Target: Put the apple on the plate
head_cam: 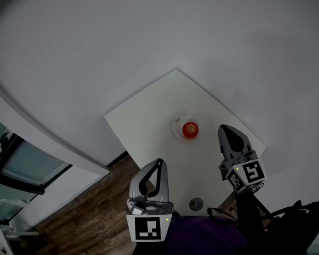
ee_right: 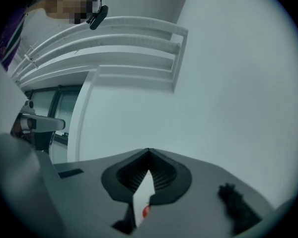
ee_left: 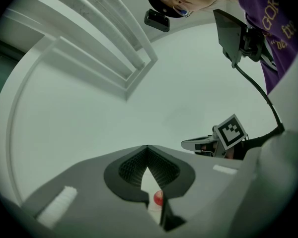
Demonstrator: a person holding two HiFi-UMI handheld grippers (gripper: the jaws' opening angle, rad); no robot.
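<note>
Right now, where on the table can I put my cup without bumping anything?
Bare table: beyond the plate toward the far corner, and between the plate and the left edge. Crowded: the middle, where the apple sits on the plate, and the near side, with a small dark round thing, the left hand-held gripper and the right hand-held gripper.

Apple (head_cam: 190, 129) on plate (head_cam: 176, 130), mid-table.
Small round red apple w/ a pale spot on top, resting in the plate, twd its right side. Plate small, round, whitish, lying flat approx. at centre of the white table (head_cam: 149, 116), away from all edges.
</note>
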